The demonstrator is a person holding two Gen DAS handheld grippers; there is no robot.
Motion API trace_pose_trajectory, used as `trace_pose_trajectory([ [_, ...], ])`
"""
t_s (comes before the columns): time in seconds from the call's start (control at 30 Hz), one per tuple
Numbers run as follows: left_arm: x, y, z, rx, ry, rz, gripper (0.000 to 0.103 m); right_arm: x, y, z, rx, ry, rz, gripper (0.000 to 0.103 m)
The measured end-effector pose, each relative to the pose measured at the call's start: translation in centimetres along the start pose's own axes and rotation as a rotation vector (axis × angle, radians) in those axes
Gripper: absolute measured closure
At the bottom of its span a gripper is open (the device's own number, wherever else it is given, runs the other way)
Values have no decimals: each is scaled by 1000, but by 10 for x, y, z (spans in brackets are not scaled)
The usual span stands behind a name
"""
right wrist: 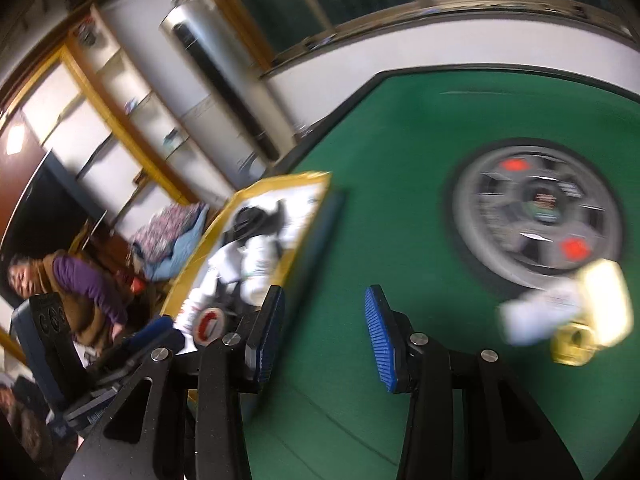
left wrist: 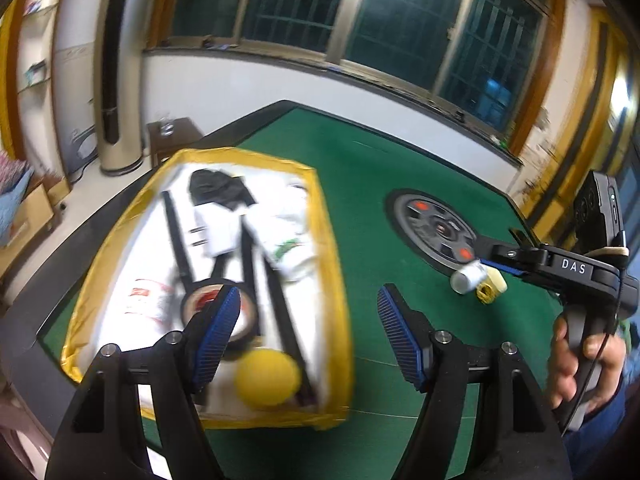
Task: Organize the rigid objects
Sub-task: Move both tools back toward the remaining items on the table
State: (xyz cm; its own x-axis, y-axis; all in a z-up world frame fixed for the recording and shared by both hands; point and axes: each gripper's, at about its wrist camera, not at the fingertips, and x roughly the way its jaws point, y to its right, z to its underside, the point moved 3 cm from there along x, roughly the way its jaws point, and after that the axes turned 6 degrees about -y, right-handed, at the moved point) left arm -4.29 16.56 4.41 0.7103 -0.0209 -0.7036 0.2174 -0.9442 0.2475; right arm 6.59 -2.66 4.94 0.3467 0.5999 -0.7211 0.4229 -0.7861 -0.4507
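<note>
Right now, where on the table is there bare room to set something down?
Bare green felt lies between the tray and the round hub, running back to the far edge. The tray is crowded. The bottle and small yellow bits sit by the hub's near rim.

black gripper [left wrist: 310,320] | blue ribbed pads | silver screws | "DAS" marking

Left wrist cam looks down-fwd, close over the yellow-rimmed tray [left wrist: 326,216] at 10 o'clock. Right wrist cam, rolled and blurred, faces the green table [right wrist: 384,168]. Both share tray [right wrist: 308,220], table [left wrist: 352,168], round centre panel [left wrist: 436,228] [right wrist: 540,208].
</note>
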Motion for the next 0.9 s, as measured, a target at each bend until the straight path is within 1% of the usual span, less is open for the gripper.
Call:
trace_pose_trajectory([
  [0.13,9,37,0,89,-25,33,32,-38,61,16,93,48,64,64],
  [0.23,20,71,1,170,-58,64,32,-55,99,30,168,62,97,64],
  [0.33,33,109,2,255,-79,84,32,-66,128,33,243,80,122,64],
  [0.43,47,150,2,360,-89,110,32,-75,142,29,303,106,107,64],
  [0.47,54,164,2,414,-88,113,32,-75,146,29,317,109,104,64],
  [0.53,64,186,2,510,-82,97,32,-75,148,30,342,103,81,64],
  [0.6,79,204,0,599,-98,86,32,-75,151,30,364,98,41,64],
  [0.63,87,211,-2,633,-107,88,32,-76,152,29,369,100,34,64],
  [0.73,109,221,-10,675,-165,113,32,-77,154,31,372,111,36,64],
  [0.83,133,220,-19,670,-202,123,32,-81,158,35,386,116,18,64],
  [0.87,139,219,-22,657,-215,134,35,-80,158,35,391,113,12,64],
  [0.9,146,218,-24,642,-235,155,40,-80,158,36,393,111,7,64],
])
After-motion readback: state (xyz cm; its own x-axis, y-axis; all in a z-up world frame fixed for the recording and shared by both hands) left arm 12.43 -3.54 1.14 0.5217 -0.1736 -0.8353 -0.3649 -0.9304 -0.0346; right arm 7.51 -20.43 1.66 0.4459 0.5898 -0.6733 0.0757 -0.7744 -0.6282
